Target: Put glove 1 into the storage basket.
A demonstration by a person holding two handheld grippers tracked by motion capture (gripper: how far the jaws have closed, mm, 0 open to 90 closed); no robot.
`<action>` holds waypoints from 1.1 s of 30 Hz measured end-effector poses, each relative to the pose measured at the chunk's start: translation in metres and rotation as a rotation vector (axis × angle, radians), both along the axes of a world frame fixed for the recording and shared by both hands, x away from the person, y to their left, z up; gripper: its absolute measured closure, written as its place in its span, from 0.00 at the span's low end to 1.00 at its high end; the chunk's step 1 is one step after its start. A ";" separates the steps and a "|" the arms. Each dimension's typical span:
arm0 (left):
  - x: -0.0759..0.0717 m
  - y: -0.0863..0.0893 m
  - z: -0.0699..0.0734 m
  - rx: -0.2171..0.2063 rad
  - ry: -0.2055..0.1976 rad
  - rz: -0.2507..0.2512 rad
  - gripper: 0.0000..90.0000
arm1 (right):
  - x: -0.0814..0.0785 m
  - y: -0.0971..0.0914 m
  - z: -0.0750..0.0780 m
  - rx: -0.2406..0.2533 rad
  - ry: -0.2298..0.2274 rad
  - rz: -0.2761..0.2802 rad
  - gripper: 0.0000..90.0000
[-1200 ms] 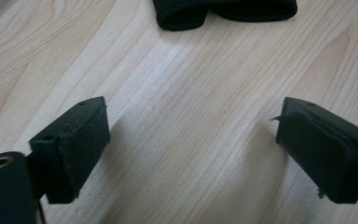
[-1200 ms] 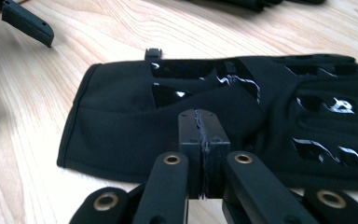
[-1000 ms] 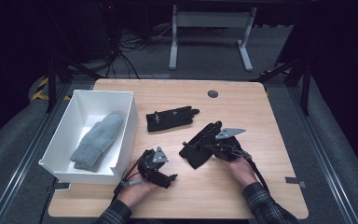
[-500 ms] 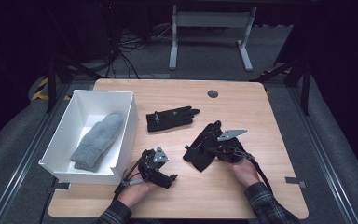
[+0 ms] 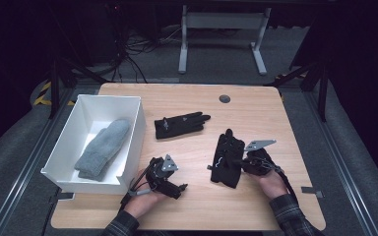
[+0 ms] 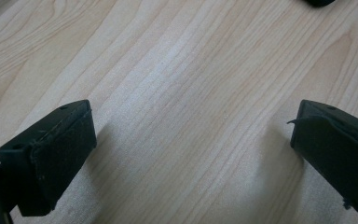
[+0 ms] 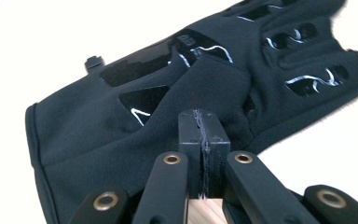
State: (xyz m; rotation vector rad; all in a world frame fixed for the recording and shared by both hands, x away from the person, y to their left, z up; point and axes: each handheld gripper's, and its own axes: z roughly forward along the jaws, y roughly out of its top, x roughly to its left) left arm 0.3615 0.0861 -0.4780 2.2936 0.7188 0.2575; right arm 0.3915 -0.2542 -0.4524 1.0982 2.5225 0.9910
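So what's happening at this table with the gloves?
A person holds a tool in each hand. The right tool is shut on a black glove lying on the wooden table. The left tool rests open on the bare wood. A second black glove lies farther back, and a grey mitten sits in the white box.

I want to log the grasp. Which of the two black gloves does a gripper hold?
The black glove nearer the person, pinched by the right gripper; the other black glove lies untouched.
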 end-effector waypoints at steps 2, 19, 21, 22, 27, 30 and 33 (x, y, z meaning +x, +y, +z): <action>0.000 0.000 0.000 0.001 -0.001 -0.001 0.00 | -0.002 -0.006 0.000 0.000 -0.002 -0.011 1.00; 0.000 0.000 0.000 0.000 -0.001 -0.010 0.00 | -0.008 -0.028 0.016 0.065 -0.053 -0.043 1.00; 0.001 0.000 0.000 0.000 -0.003 -0.013 0.00 | -0.002 -0.021 0.017 0.073 -0.060 -0.034 1.00; 0.001 -0.001 0.000 0.000 0.000 -0.013 0.00 | 0.002 -0.017 0.016 0.069 -0.059 -0.031 1.00; 0.001 -0.001 0.000 0.000 0.000 -0.014 0.00 | 0.014 -0.004 0.008 0.040 -0.043 -0.011 1.00; 0.001 -0.001 0.000 0.001 -0.001 -0.014 0.00 | 0.019 -0.002 0.003 0.030 -0.044 -0.007 1.00; 0.001 -0.001 0.000 0.001 -0.001 -0.014 0.00 | 0.021 -0.002 -0.002 0.022 -0.031 -0.022 1.00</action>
